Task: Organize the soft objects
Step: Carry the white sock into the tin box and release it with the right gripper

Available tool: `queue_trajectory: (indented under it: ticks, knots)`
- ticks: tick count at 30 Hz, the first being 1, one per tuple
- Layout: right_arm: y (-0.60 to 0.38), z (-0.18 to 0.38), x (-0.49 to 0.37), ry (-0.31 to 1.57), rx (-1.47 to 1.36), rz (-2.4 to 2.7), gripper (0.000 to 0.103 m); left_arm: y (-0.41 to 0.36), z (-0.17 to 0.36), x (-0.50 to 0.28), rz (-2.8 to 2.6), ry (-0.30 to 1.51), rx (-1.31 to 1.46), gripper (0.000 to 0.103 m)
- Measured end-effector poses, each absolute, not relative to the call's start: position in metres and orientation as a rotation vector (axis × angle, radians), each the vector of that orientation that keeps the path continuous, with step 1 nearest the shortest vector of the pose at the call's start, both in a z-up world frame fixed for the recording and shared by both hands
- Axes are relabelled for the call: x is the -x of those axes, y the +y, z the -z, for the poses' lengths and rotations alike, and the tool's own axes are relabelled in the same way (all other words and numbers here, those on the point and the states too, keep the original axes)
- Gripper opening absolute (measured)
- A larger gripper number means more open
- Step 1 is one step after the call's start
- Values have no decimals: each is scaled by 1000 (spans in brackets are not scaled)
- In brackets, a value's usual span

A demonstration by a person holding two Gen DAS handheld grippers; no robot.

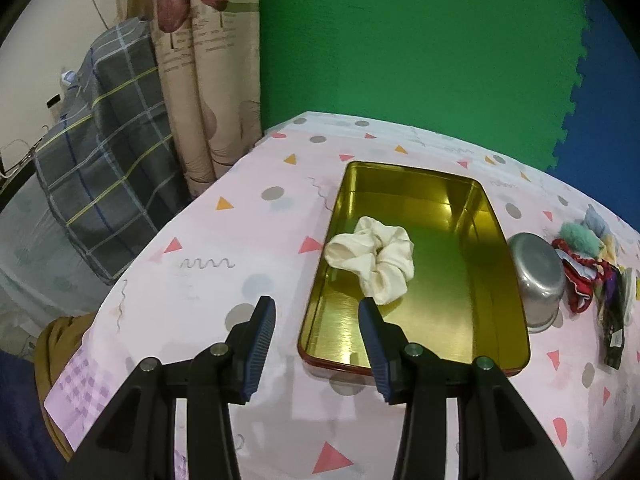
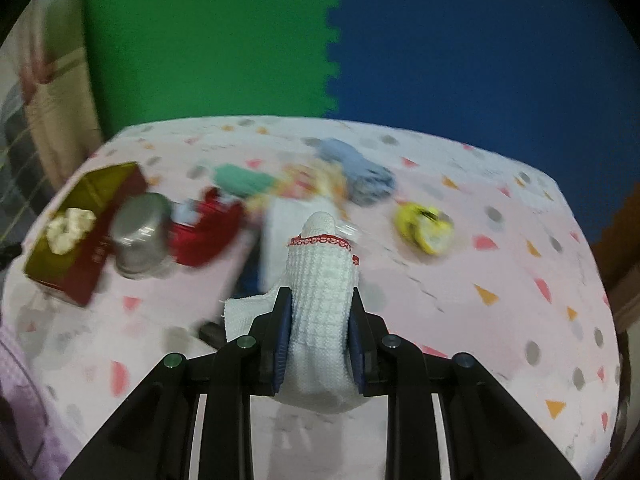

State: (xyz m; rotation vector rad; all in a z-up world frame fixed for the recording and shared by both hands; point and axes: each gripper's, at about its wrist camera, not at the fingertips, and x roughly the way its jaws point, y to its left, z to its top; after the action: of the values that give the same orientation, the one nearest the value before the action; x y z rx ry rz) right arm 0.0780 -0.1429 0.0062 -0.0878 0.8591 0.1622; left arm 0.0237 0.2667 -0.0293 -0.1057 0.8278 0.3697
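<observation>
Left wrist view: the left gripper (image 1: 316, 312) hangs wide and empty at the near corner of the gold rectangular tin (image 1: 508, 276), where a cream fabric scrunchie (image 1: 372, 260) already lies. Keep it clear of the landing spot.

Right wrist view: the right gripper (image 2: 320, 316) is clamped tight on a white waffle-knit cloth with red trim (image 2: 324, 280), lifted above the heap. Best carried high over the steel bowl (image 2: 140, 232), released only inside the tin.
</observation>
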Motion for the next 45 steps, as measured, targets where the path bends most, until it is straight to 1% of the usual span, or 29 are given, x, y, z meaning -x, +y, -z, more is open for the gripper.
queue_trajectory:
  ticks: [7, 24, 30, 41, 45]
  knots:
    - [-59, -22, -85, 845, 119, -360, 23, 286, 24, -15, -416, 809, 152, 44]
    - [131, -4, -99, 853, 307, -650, 23, 328, 22, 1, -544, 796, 216, 44]
    - [164, 13, -107, 877, 360, -659, 23, 335, 24, 1, -577, 806, 213, 44]
    - [186, 50, -124, 951, 402, -617, 24, 335, 25, -1, -574, 810, 201, 44]
    - [186, 54, -123, 960, 399, -620, 30, 330, 24, -2, -556, 806, 186, 44]
